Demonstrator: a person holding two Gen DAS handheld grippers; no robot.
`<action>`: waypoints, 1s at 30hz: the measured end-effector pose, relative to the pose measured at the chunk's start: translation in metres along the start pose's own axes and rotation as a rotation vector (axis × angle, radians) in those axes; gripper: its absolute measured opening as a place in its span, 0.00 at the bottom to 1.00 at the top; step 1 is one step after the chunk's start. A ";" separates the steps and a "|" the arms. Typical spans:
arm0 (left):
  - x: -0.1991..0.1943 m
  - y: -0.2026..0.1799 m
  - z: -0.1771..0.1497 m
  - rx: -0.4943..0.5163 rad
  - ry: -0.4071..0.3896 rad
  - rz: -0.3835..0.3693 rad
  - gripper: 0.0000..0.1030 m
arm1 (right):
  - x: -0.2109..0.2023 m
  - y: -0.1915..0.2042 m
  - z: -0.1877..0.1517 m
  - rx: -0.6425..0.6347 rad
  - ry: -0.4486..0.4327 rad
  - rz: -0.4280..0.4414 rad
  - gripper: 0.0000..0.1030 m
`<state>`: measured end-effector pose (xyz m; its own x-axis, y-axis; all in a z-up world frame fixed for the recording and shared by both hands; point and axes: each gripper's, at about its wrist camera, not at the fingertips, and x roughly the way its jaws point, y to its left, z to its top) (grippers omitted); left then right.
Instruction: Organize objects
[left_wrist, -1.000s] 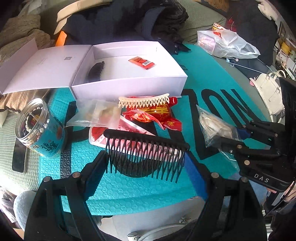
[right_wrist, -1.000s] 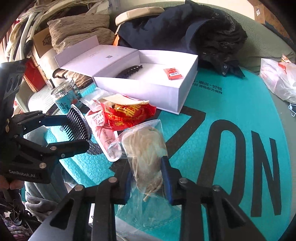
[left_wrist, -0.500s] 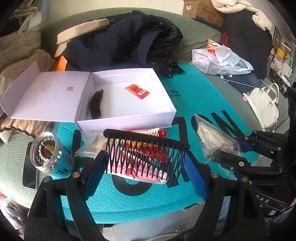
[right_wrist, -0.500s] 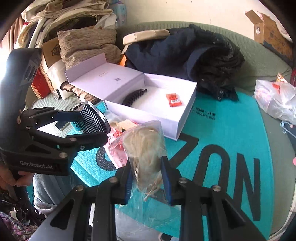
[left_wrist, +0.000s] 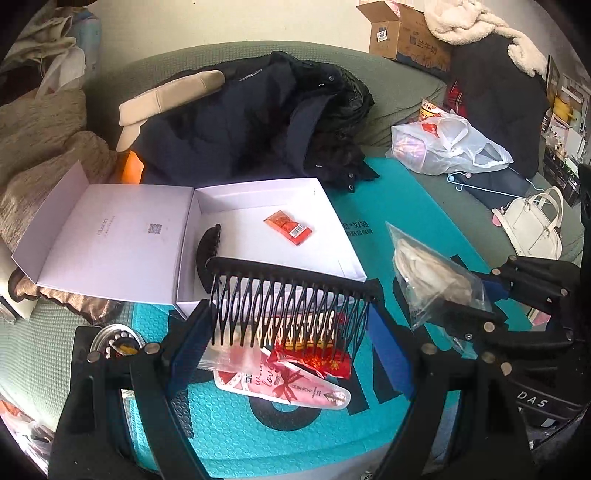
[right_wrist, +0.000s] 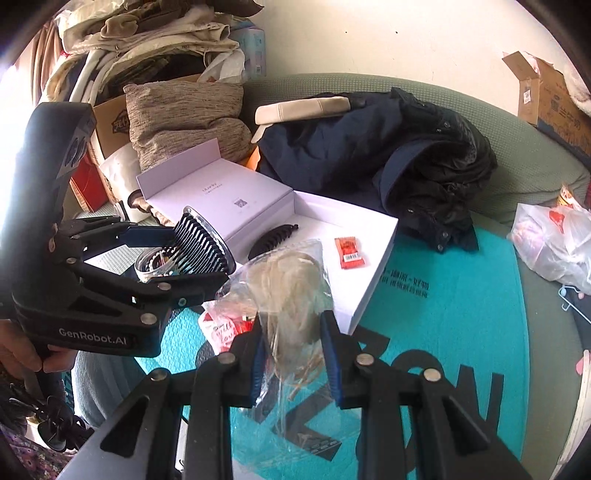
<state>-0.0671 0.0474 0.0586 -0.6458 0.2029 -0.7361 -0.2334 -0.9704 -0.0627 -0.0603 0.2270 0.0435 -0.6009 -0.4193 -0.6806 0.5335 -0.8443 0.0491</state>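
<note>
My left gripper (left_wrist: 288, 332) is shut on a wide black hair comb (left_wrist: 291, 295), held by its two ends, teeth pointing down, above the teal mat. The same comb (right_wrist: 205, 240) and left gripper (right_wrist: 195, 254) show at the left of the right wrist view. My right gripper (right_wrist: 293, 354) is shut on a clear plastic bag of pale fibres (right_wrist: 291, 291), seen also as the bag (left_wrist: 428, 273) at the right of the left wrist view. Beyond both stands an open white box (left_wrist: 340, 236) holding a black hair claw (left_wrist: 207, 247) and a small orange sachet (left_wrist: 288, 230).
On the teal mat (left_wrist: 295, 435) lie a pink packet (left_wrist: 291, 387), red wrappers (left_wrist: 317, 360) and a jar of beads (left_wrist: 116, 343). A dark jacket (left_wrist: 266, 122) lies behind the box. A white plastic bag (left_wrist: 447, 147) and white handbag (left_wrist: 535, 229) sit at the right.
Both grippers have risen with the comb and the bag still held. The mat's items now sit lower in view and the box interior shows more fully.
</note>
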 end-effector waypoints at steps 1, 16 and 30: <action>0.002 0.001 0.004 0.000 0.000 0.002 0.79 | 0.002 -0.001 0.003 -0.001 -0.003 0.002 0.26; 0.054 0.028 0.048 -0.011 0.008 0.021 0.79 | 0.046 -0.019 0.042 -0.007 -0.009 0.022 0.26; 0.123 0.049 0.084 0.024 0.029 0.042 0.79 | 0.103 -0.044 0.076 -0.048 0.002 0.031 0.26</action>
<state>-0.2189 0.0356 0.0214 -0.6344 0.1581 -0.7567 -0.2242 -0.9744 -0.0157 -0.1905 0.1952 0.0263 -0.5824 -0.4443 -0.6808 0.5796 -0.8141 0.0355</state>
